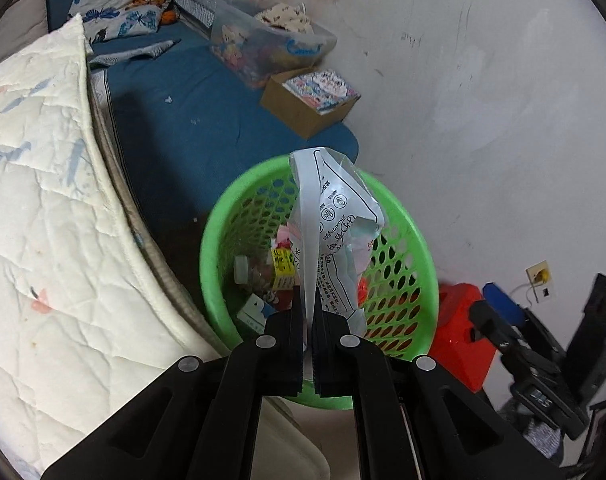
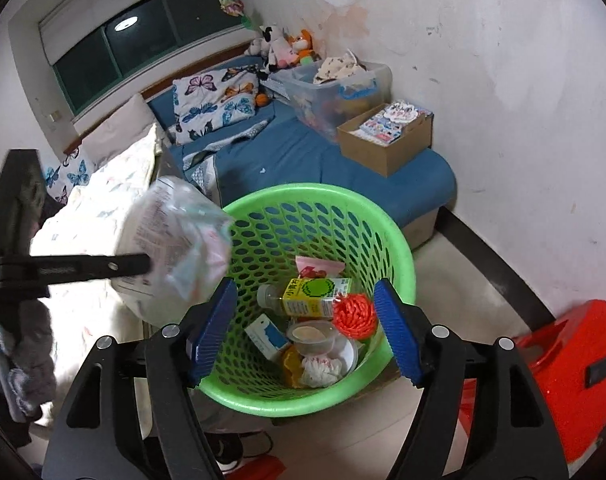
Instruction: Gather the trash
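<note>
The green basket (image 2: pixel 399 240) already holds a carton, bottle and cups. The left gripper (image 1: pixel 310 316), jaws clamped on a crumpled plastic wrapper (image 1: pixel 335 232), holds it above the basket, not yet dropped. The right gripper (image 2: pixel 299 328) is empty, jaws wide apart.

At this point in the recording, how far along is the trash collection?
Done: the green basket already holds a juice carton, a plastic bottle, an orange twine ball and a plastic cup. In hand: the left gripper is shut on a crumpled plastic bag, above the basket and not yet released. The right gripper is open and empty. Left: dropping the bag in; other trash isn't visible.
</note>
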{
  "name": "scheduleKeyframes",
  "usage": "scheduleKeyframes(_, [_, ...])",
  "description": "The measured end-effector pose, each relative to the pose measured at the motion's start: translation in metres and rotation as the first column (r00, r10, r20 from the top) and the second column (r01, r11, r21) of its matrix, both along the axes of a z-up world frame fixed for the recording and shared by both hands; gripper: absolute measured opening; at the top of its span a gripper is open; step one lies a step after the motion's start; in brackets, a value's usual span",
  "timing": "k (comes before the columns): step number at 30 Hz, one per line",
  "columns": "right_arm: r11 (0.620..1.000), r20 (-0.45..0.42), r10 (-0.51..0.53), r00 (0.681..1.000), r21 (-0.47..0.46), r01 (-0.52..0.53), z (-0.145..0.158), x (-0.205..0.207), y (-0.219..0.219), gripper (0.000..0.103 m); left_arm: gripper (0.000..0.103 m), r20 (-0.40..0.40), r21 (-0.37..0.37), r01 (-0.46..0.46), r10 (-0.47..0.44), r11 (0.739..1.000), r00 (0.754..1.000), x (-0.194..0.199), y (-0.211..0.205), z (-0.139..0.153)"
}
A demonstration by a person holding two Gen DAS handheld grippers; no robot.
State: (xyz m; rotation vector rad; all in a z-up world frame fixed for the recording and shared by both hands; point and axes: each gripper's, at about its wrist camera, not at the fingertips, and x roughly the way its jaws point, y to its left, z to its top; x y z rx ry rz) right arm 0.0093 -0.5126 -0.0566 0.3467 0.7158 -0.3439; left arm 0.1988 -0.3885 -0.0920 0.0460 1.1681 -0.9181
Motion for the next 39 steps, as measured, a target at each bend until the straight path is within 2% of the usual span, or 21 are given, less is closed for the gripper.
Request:
scheduleKeyframes(7, [1.000, 0.007, -0.010, 1.000, 0.007, 0.010, 0.001, -0.002, -0.001, 0.071, 0.008, -0.003, 0.021, 0.002, -0.002, 1.000, 1.000, -0.002, -0.006, -0.011])
scheduleKeyframes(9, [1.000, 0.008, -0.011, 1.000, 0.011, 0.011, 0.001, -0.004, -0.001, 0.071, 0.023, -0.007, 0.021, -0.002, 0.002, 1.000, 1.000, -0.003, -0.006, -0.012])
scheduleKeyframes(11, [1.000, 0.011, -0.018, 1.000, 0.010, 0.017, 0.000, -0.005, 0.000, 0.072, 0.033, -0.008, 0.010, -0.005, 0.005, 1.000, 1.000, -0.003, -0.005, -0.012])
scheduleKeyframes(16, [1.000, 0.018, -0.023, 1.000, 0.013, 0.023, 0.000, -0.007, 0.004, 0.076, 0.041, 0.024, 0.015, -0.005, 0.005, 1.000, 1.000, -0.007, 0.002, -0.007])
scheduleKeyframes(17, [1.000, 0.021, -0.020, 1.000, 0.017, 0.019, 0.000, -0.007, 0.005, 0.076, 0.046, 0.035, 0.009, -0.012, 0.011, 1.000, 0.999, -0.007, 0.005, -0.003])
scheduleKeyframes(19, [1.000, 0.022, -0.013, 1.000, 0.029, 0.012, 0.000, -0.007, 0.009, 0.077, 0.051, 0.058, -0.008, -0.026, 0.027, 1.000, 0.998, -0.008, 0.015, 0.006])
scheduleKeyframes(26, [0.999, 0.041, 0.024, 0.999, 0.034, -0.025, 0.005, -0.006, 0.033, 0.082, 0.057, 0.153, -0.030, -0.064, 0.068, 0.998, 0.986, -0.016, 0.051, 0.030])
scheduleKeyframes(27, [0.999, 0.038, 0.023, 0.999, 0.025, -0.024, 0.006, -0.005, 0.038, 0.083, 0.062, 0.162, -0.035, -0.067, 0.072, 0.997, 0.984, -0.017, 0.056, 0.033])
scheduleKeyframes(31, [0.998, 0.039, 0.055, 0.998, 0.019, -0.055, 0.010, -0.001, 0.056, 0.085, 0.066, 0.213, -0.043, -0.094, 0.101, 0.995, 0.972, -0.022, 0.079, 0.042])
scheduleKeyframes(35, [0.995, 0.034, 0.100, 0.994, -0.006, -0.100, 0.014, 0.005, 0.079, 0.089, 0.075, 0.264, -0.037, -0.122, 0.127, 0.992, 0.956, -0.027, 0.105, 0.049])
scheduleKeyframes(39, [0.988, 0.015, 0.147, 0.989, -0.042, -0.147, 0.015, 0.013, 0.107, 0.089, 0.084, 0.295, -0.041, -0.163, 0.168, 0.986, 0.941, -0.027, 0.135, 0.054])
